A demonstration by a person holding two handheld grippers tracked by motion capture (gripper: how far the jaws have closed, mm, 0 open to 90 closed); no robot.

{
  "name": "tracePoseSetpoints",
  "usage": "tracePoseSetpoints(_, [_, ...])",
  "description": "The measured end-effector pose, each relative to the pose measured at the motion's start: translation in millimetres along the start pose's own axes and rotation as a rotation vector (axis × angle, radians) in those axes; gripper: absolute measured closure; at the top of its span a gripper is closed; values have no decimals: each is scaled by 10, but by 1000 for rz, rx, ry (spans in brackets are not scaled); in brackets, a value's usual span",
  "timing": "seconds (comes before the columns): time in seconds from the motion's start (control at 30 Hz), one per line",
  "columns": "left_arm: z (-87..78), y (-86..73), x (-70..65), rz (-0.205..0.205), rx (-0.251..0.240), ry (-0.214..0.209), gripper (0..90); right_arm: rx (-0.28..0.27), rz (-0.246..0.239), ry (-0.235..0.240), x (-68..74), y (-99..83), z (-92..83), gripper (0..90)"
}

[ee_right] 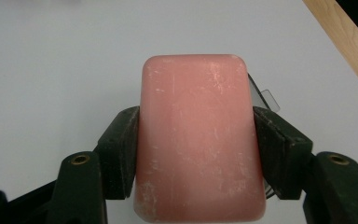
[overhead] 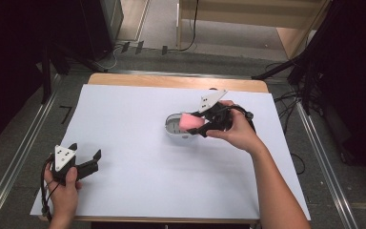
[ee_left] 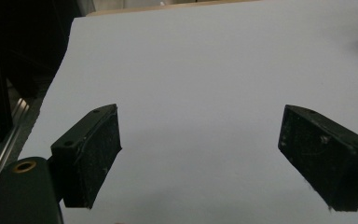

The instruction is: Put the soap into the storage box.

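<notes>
Right tongs (overhead: 201, 123) clenched on a pink soap bar (ee_right: 199, 140), one black jaw pressed flat against each long side, bar filling the gap between them and jutting past the jaw tips in the right gripper view. Held just above a white oval soap dish (overhead: 174, 128) standing right of centre on the desk (overhead: 138, 181), pink block over the dish's right part in the high view; whether touching the dish or hanging clear of it, cannot tell. A thin grey edge of the dish peeking out behind the bar's upper right corner in the right gripper view. Left tongs (ee_left: 200, 154) released, jaws spread wide with only the pale sheet covering the desk between them, gripping nothing. Resting in the left hand (overhead: 63, 188) near the front left corner of the desk, well apart from bar and dish.
</notes>
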State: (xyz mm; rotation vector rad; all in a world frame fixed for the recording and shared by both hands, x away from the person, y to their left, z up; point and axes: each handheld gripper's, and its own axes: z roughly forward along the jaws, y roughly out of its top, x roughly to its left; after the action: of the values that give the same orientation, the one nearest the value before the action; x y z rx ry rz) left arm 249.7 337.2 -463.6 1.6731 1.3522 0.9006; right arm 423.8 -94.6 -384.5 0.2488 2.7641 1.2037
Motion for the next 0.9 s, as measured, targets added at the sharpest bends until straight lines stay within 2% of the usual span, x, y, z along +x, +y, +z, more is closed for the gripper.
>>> tracePoseSetpoints(0.27, [0, 0, 0, 0, 0, 0, 136, 0, -23, 3, -62, 78, 105, 388])
tracePoseSetpoints(0.57, [-3, -1, 2, -5, -1, 0, 136, 36, -63, 22, -140, 119, 245, 387])
tracePoseSetpoints(0.73, [-4, -2, 6, -6, -3, -4, 136, 47, -40, 41, -203, 98, 308, 387])
tracePoseSetpoints(0.9, [-3, -3, 8, -8, -6, -5, 136, 62, -44, 49, -242, 84, 379, 387])
